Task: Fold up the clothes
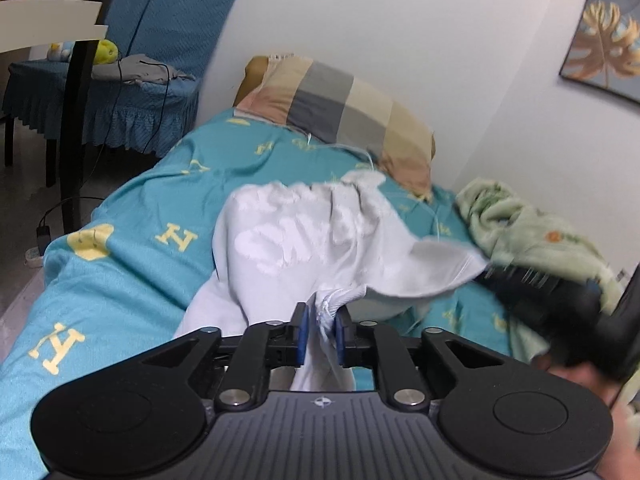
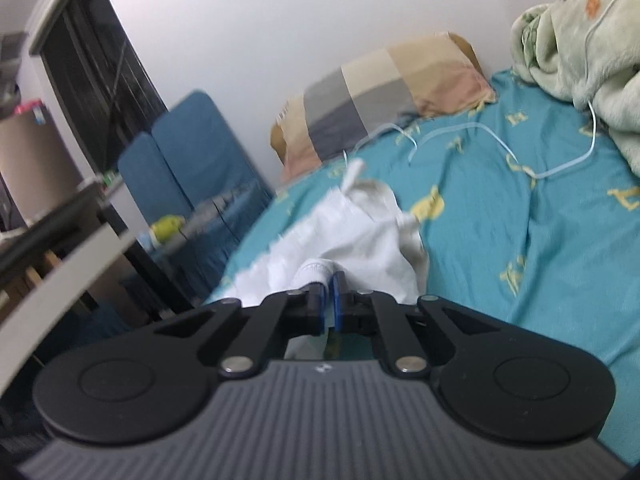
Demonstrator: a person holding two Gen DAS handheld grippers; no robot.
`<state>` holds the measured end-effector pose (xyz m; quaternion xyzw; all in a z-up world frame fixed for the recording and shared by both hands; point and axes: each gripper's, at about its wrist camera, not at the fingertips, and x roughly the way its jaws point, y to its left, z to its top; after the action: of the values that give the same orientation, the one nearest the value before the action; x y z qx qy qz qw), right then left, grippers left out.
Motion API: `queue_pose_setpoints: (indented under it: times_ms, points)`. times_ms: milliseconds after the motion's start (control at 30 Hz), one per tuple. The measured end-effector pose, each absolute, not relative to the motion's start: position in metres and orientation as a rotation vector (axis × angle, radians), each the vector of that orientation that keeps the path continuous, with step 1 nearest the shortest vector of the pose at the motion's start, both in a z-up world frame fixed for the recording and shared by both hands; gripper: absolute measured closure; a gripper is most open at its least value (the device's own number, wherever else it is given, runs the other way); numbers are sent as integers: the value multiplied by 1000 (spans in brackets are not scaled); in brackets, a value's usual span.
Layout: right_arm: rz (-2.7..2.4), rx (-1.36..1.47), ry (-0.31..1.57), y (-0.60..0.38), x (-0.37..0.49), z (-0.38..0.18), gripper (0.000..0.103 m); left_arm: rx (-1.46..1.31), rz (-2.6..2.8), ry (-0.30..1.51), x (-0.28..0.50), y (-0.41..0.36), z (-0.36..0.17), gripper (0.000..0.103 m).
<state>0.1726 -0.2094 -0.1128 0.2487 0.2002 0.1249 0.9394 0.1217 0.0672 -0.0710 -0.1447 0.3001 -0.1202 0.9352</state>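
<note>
Left wrist view: the left gripper (image 1: 323, 322) is clenched on a bunched fold of a white garment (image 1: 304, 240), the cloth squeezed between its blue pads (image 1: 301, 334) and hanging down below them. Beyond the fingers the garment spreads out over a teal bedsheet (image 1: 132, 248) with yellow letters; pale lettering shows on the fabric (too blurred to read). One flap of the garment stretches off to the right, toward the other gripper's dark body (image 1: 560, 300) at the frame edge, which is smeared by motion. A checked pillow (image 1: 340, 108) lies against the wall at the head of the bed, and a pale green blanket (image 1: 532, 232) is heaped at the right.

From the right wrist view, the right gripper (image 2: 328, 300) is also closed on the white garment (image 2: 360, 240), a small wad pinched at its fingertips with the pads nearly together. The rest of the cloth lies rumpled on the bedsheet (image 2: 520, 240) just ahead. A thin white cord (image 2: 472, 128) loops across the sheet between the pillow (image 2: 384, 96) and the blanket (image 2: 580, 52). A blue chair (image 2: 188, 152) stands beside the bed.
</note>
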Motion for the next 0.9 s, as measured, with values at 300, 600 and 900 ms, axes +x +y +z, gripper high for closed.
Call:
queue_pose_setpoints:
  times_ms: [300,600,900]
  points:
    - [336,490,350,-202,162,-81,96,-168,-268,576,115,39,-71,43]
    - [406,495,329,-188,152,-61,96,-140,-294,595,125,14,-85,43]
    - [414,452,268,-181,141,-45,96,-249,-163,613,137,33,-97,52]
